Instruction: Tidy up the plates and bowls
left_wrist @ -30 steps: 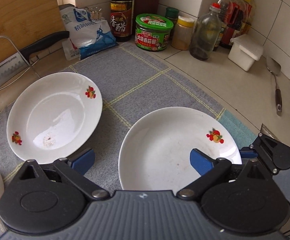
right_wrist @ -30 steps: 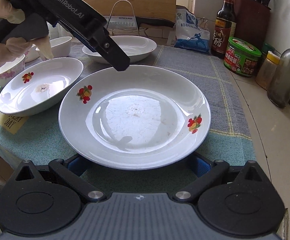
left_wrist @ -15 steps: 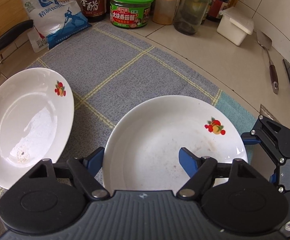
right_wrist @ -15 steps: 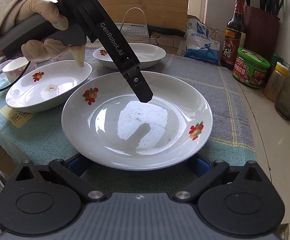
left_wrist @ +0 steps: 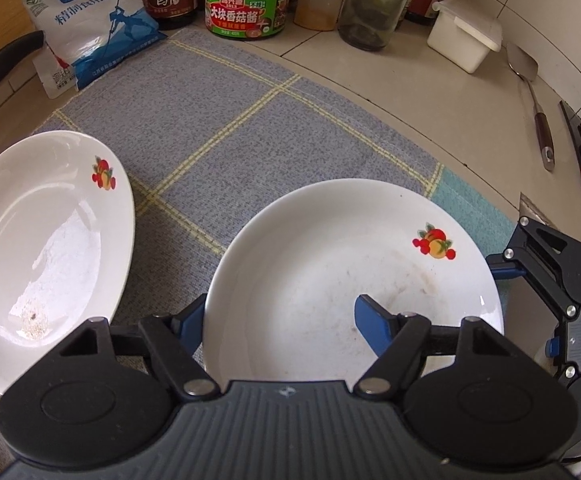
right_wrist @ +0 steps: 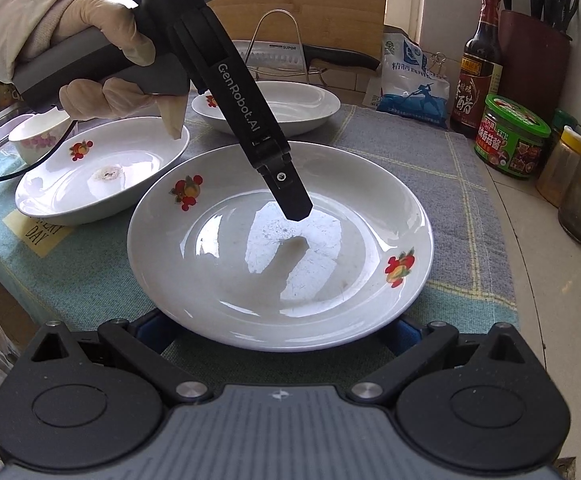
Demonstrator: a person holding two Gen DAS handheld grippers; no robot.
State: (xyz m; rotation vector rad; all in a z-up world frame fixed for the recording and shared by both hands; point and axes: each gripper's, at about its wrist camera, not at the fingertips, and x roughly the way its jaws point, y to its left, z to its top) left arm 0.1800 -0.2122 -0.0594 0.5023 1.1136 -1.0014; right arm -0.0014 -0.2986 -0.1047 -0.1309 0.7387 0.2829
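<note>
A white plate with fruit prints lies on the grey checked cloth. My left gripper is open and straddles the plate's near-left rim, one finger inside the plate and one outside. My right gripper is open, its fingers on either side of the plate's opposite edge and mostly hidden under the rim; it also shows in the left wrist view. A second plate lies to the left, a third behind it, and a small bowl at the far left.
A salt bag, vinegar bottle, green-lidded jar, glass bottle and white box line the back wall. A spatula lies on the counter at right. A wire rack with a cleaver stands behind the plates.
My left gripper has come down and to the right over the near plate, so that its fingers straddle the rim. The right gripper has stayed at the plate's opposite edge.
</note>
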